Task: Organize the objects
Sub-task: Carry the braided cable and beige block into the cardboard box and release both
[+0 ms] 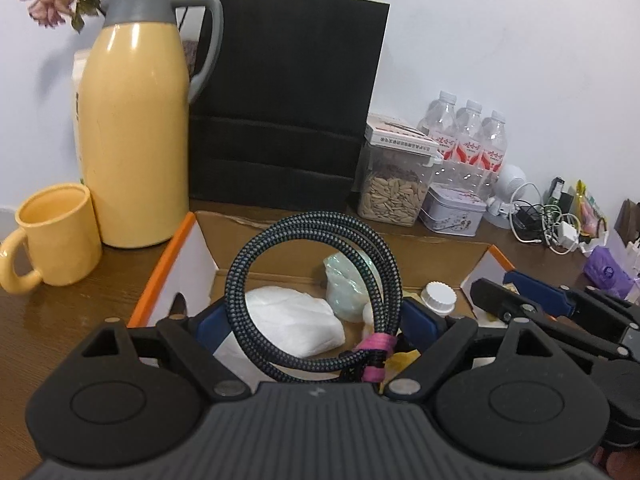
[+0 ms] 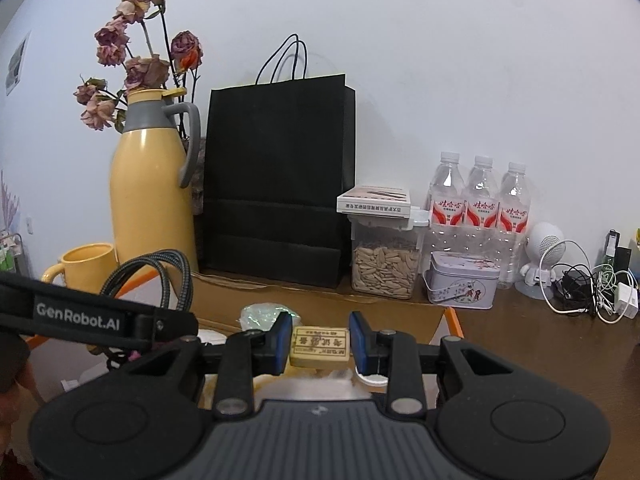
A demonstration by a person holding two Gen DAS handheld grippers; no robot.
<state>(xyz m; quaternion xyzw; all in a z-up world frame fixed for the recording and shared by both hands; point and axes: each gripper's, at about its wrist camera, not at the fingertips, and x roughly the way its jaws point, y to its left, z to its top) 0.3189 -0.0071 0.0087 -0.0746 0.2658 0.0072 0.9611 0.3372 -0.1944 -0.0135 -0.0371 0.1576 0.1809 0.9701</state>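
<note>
**Cable coil and small block held over the open cardboard box**

Cable coil [image 1: 312, 296], braided dark and bound with a pink tie [image 1: 378, 346], sits between the blue pads of the left hand-held gripper [image 1: 316, 320], whose jaws stand wide and press on the loop's two sides. The loop stands upright ahead of the pads, over the open cardboard box [image 1: 180, 264] with its orange-edged flaps.

Just to that gripper's right, the right hand-held gripper [image 2: 320, 346] is clamped on a small tan block [image 2: 320, 347] with printed characters, its jaws narrow and the block level between the blue pads [image 2: 283, 340]. It too is over the box.

Below and ahead of the left gripper, inside the box, lie a white crumpled wad [image 1: 292, 320], a pale green packet [image 1: 344, 284] and a white ribbed cap [image 1: 439, 298].

Beyond the box on the brown worktop [image 1: 60, 320], a yellow mug [image 1: 52, 236] stands to the left of the left gripper, with a yellow thermos jug [image 1: 132, 128] just behind it and dried roses [image 2: 136, 64] behind the jug. Straight ahead a black paper bag [image 1: 280, 100] leans at the white wall. To the right of the bag come a clear container of seeds [image 2: 384, 264] with a flat box [image 2: 374, 200] on its lid, a small lilac tin [image 2: 464, 280], three water bottles [image 2: 482, 200], then a white round gadget [image 2: 542, 256] and a tangle of chargers and cables [image 2: 592, 288] farthest right.
</note>
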